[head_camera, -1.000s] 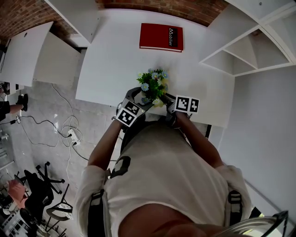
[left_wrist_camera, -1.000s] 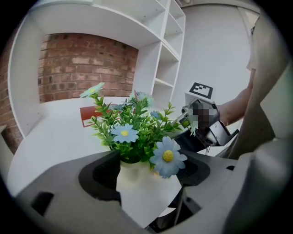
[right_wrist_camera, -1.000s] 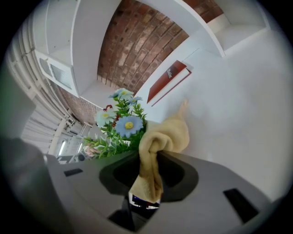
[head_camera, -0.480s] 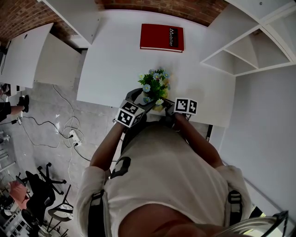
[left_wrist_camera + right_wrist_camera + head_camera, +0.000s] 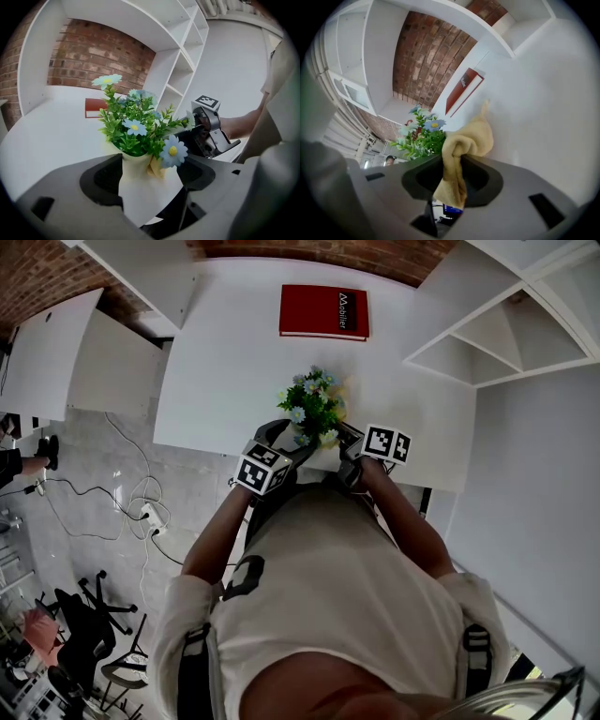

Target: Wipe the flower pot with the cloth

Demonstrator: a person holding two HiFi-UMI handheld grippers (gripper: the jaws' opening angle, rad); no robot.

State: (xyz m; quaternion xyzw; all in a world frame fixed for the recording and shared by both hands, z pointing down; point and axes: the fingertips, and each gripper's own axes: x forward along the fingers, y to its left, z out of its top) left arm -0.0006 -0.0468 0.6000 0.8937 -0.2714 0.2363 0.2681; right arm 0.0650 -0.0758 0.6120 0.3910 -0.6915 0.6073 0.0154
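Holding the pot [image 5: 147, 192] in my left gripper [image 5: 149, 178]: both jaws are pressed against its white sides, one on each flank, a firm clamp. From the head view the pot sits at the near edge of the table [image 5: 225, 362], right in front of me; whether its base rests on the top or hangs just clear, I can't tell.

Over on the right gripper [image 5: 452, 180], the jaws are pinched on the cloth [image 5: 466, 140]. It's tan and bunched, with a fold bulging out past the pads and a tail hanging down behind them. The cloth is just beside the flowers [image 5: 423, 133], to their right in that view; contact with the pot itself I can't make out.

The two grippers close in on the pot from either side, marker cubes facing up. Blue daisies and green leaves rise out of the pot.

Further out, bare white table, then a red book [image 5: 324, 311] lying flat near the far edge. White shelves [image 5: 487, 343] stand off to the right, and a brick wall [image 5: 309, 247] runs behind.
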